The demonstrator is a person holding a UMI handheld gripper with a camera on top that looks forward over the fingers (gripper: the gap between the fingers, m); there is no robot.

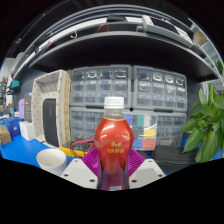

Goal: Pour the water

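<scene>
A workshop or lab storeroom is shown. Stacked clear drawer bins [130,88] are seen against the wall under a shelf [110,35]. A plant [207,122] is set beside them.

Bright, even light; strong fisheye curvature

Gripper-mounted, forward-facing, close behind bottle [114,150]

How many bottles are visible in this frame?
1. A red-filled bottle with a white cap stands upright between the gripper fingers, which press its sides. Others may be hidden among the clutter behind it.
</scene>
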